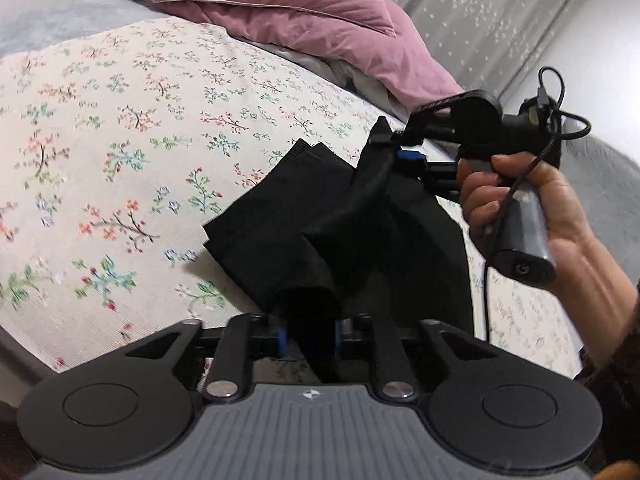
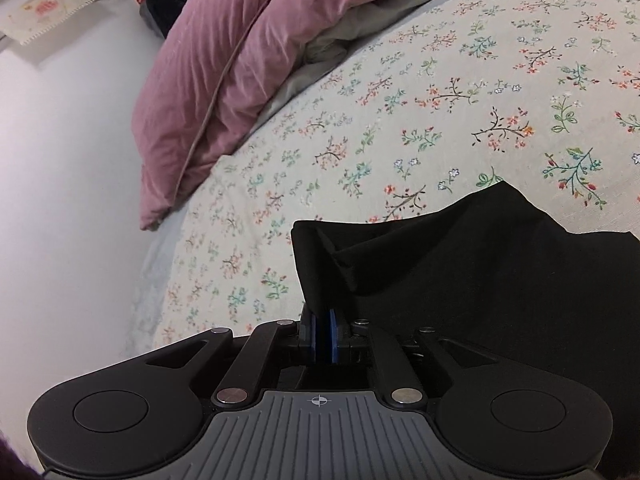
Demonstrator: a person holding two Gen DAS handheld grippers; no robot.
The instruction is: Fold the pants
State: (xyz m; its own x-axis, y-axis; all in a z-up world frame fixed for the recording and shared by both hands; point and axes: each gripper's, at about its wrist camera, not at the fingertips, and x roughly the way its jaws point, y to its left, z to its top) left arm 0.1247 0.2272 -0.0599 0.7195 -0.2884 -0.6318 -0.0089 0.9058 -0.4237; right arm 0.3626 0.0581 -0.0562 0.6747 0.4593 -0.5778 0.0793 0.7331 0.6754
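One black pants (image 1: 280, 216), one pink pillow (image 1: 288, 12), two tools: left tool (image 1: 310, 332), right tool (image 2: 322, 340).

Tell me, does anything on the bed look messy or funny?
Yes. The black pants are bunched and creased, not lying flat on the flowery bedspread. The pink pillow lies slumped over crumpled grey bedding. Nothing looks spilled or broken.

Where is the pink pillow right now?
The pink pillow lies at the far end of the flowery bed cover, beyond the black pants. In the right wrist view it sits upper left, beside the white wall.
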